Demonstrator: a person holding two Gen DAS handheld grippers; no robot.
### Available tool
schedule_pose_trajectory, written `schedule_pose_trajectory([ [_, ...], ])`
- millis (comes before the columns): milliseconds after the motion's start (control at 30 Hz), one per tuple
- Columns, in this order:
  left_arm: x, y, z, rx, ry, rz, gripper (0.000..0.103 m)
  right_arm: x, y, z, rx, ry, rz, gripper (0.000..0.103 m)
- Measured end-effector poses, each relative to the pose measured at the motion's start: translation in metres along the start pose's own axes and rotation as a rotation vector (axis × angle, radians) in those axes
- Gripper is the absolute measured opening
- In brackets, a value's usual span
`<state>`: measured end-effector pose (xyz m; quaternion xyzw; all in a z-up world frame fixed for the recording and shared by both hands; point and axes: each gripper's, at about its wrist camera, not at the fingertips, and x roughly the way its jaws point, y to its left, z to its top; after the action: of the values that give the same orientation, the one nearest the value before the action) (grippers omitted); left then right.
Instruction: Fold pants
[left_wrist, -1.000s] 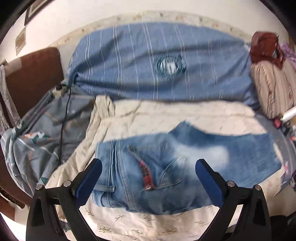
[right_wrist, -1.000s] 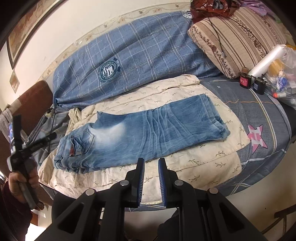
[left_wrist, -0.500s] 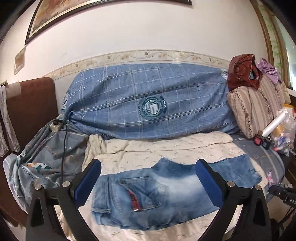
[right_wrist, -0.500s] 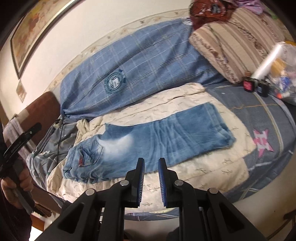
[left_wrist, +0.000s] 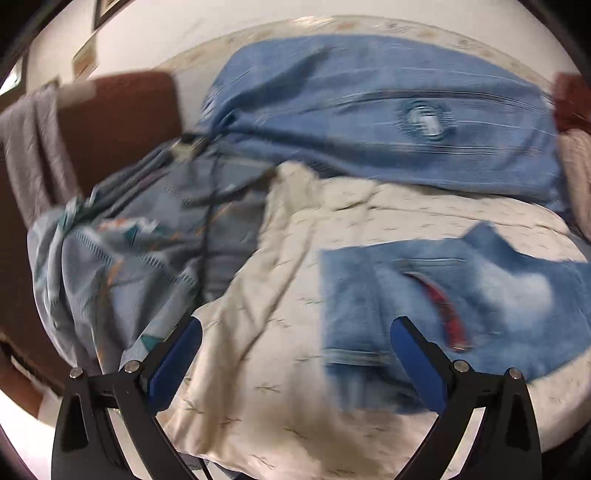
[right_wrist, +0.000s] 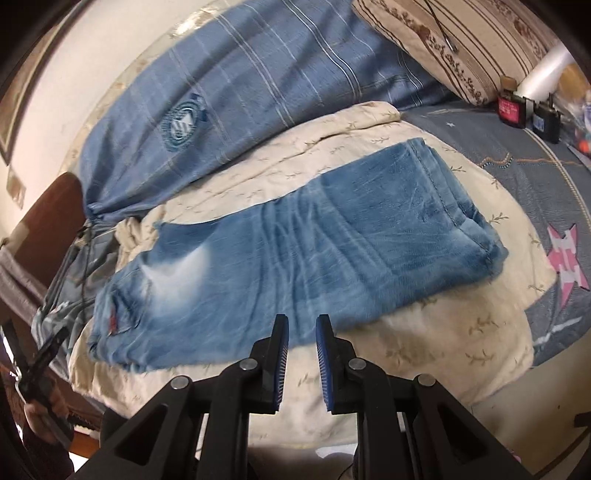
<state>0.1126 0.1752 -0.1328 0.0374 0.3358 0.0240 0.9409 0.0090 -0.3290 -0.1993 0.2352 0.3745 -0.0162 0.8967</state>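
Light blue jeans (right_wrist: 314, 258) lie flat on a cream blanket (right_wrist: 424, 350) on the bed, legs folded together, waist to the left, hems to the right. In the left wrist view the waist and back pocket (left_wrist: 443, 295) sit to the right, blurred. My left gripper (left_wrist: 295, 339) is wide open and empty, above the blanket by the waistband. My right gripper (right_wrist: 301, 332) has its jaws close together with a narrow gap, holding nothing, just above the jeans' near edge at mid-leg.
A blue plaid bolster (right_wrist: 240, 92) lies along the wall behind the jeans. A striped pillow (right_wrist: 461, 37) and small bottles (right_wrist: 511, 107) are at the right. A grey-blue patterned sheet (left_wrist: 129, 258) and brown headboard (left_wrist: 122, 122) are at the left.
The left gripper swung left and down toward the waistband; its view is now blurred. The right gripper moved closer to the jeans' near edge. Neither gripper's opening changed.
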Motion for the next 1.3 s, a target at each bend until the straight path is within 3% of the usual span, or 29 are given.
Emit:
schedule_pose_trajectory([
  [133, 0.032, 0.013, -0.003, -0.071, 0.052, -0.003, 0.101, 0.019, 0.003, 0.007, -0.028, -0.003, -0.029, 0.018],
  [267, 0.064, -0.004, -0.011, -0.001, 0.123, -0.006, 0.101, 0.041, -0.002, 0.013, -0.029, 0.025, -0.071, 0.018],
  [367, 0.087, -0.017, -0.023, 0.053, 0.207, 0.014, 0.102, 0.051, -0.014, 0.014, 0.018, 0.059, -0.044, 0.018],
  [500, 0.073, -0.018, -0.011, 0.052, 0.196, 0.023, 0.101, 0.032, -0.029, 0.021, 0.074, 0.012, 0.008, 0.018],
  [633, 0.027, -0.027, 0.019, 0.055, 0.052, -0.027, 0.101, -0.007, -0.067, 0.03, 0.234, -0.127, 0.128, 0.018],
  [700, 0.003, -0.044, 0.033, 0.072, -0.013, -0.08, 0.101, -0.026, -0.085, 0.03, 0.305, -0.202, 0.177, 0.024],
  [733, -0.005, -0.057, 0.037, 0.098, -0.026, -0.111, 0.101, -0.033, -0.09, 0.03, 0.328, -0.223, 0.193, 0.039],
  [767, -0.01, -0.071, 0.041, 0.125, -0.028, -0.138, 0.101, -0.04, -0.096, 0.028, 0.361, -0.243, 0.206, 0.069],
  [800, -0.012, -0.086, 0.041, 0.154, -0.025, -0.161, 0.101, -0.046, -0.099, 0.024, 0.394, -0.254, 0.209, 0.08],
  [900, -0.009, -0.133, 0.034, 0.238, 0.026, -0.18, 0.101, -0.054, -0.103, 0.014, 0.438, -0.282, 0.243, 0.083],
  [1067, 0.006, -0.195, 0.011, 0.307, 0.105, -0.246, 0.101, -0.048, -0.13, -0.004, 0.557, -0.238, 0.207, 0.083],
  [1200, 0.032, -0.222, -0.003, 0.35, 0.141, -0.229, 0.101, -0.045, -0.15, -0.007, 0.622, -0.247, 0.2, 0.083],
  [1300, 0.065, -0.235, -0.011, 0.36, 0.212, -0.155, 0.102, -0.038, -0.151, -0.004, 0.612, -0.247, 0.189, 0.083],
])
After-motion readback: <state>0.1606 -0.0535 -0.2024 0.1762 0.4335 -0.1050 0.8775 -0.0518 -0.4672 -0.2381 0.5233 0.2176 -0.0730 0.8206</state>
